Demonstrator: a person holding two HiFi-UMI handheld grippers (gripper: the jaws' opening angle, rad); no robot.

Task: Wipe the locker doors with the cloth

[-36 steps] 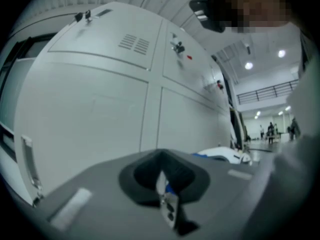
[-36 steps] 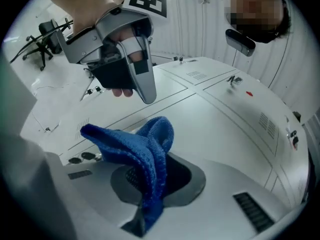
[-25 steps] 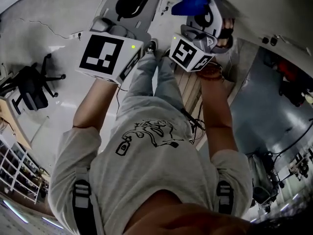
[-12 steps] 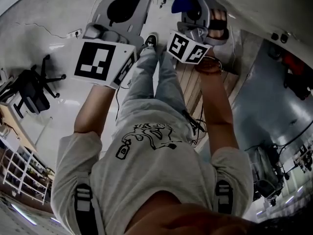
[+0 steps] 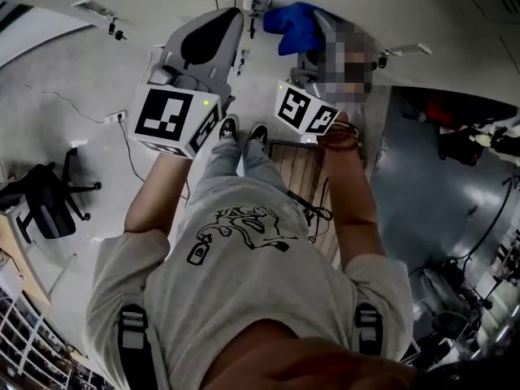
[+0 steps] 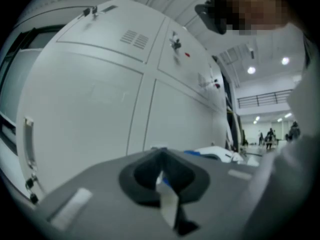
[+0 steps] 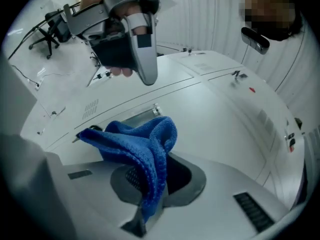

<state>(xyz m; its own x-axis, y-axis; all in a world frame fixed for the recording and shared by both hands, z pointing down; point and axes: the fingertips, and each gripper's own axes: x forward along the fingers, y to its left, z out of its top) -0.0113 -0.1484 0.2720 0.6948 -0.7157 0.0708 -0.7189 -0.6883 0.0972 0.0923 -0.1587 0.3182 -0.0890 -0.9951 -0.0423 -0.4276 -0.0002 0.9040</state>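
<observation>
Rough, looped blue cloth [image 7: 150, 149], smooth matt white locker doors [image 7: 215, 119]

blue cloth [image 7: 145, 154]; white locker doors [image 6: 90, 109]; black-white square-patterned marker cube [image 5: 172, 119]

"Where is the cloth [image 7: 135, 139]?"

"Between the jaws of my right gripper [image 7: 155, 181], its folds spilling forward toward the locker doors [image 7: 220, 114]. A door handle [image 7: 150, 111] lies just behind it."

"And your other gripper?"

"My left gripper [image 5: 215, 31] is just left of the right one, apart from it. Both are in front of the doors."

"What's below?"

"My 2 shoes [image 5: 242, 128] are on the floor [image 5: 97, 136], with a slatted pallet [image 5: 302, 165] to their right and an office chair [image 5: 45, 205] well off to the left."
</observation>
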